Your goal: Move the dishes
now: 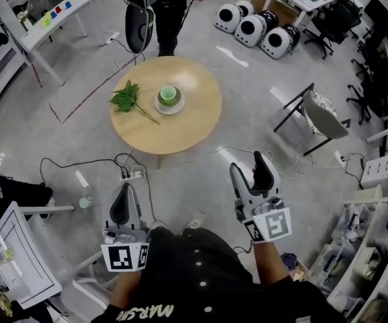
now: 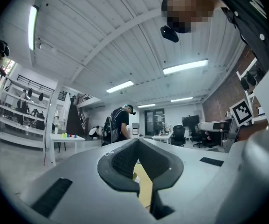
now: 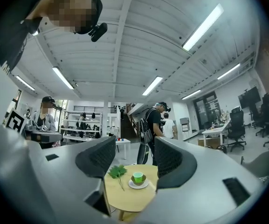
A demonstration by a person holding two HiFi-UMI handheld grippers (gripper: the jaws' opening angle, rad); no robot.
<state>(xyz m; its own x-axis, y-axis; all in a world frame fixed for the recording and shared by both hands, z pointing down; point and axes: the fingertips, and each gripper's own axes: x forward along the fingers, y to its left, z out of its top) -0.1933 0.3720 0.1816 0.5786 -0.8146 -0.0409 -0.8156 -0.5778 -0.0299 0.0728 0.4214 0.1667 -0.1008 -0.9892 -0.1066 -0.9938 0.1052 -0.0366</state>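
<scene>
Resting on one table (image 1: 195, 132) are one cup (image 1: 169, 95), one saucer (image 1: 159, 108), one sprig (image 1: 126, 98).

White lettering (image 1: 150, 310) on the person's black shirt (image 1: 194, 274), seen upside down, reads roughly "MARS".

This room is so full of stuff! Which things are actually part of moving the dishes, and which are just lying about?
Part of the job:
- green cup
- white saucer under it
- round table they stand on
- left gripper, right gripper

Just lying about:
- leafy sprig on the table
- power strip on the floor
- folding chair
- white pods at the back
</scene>
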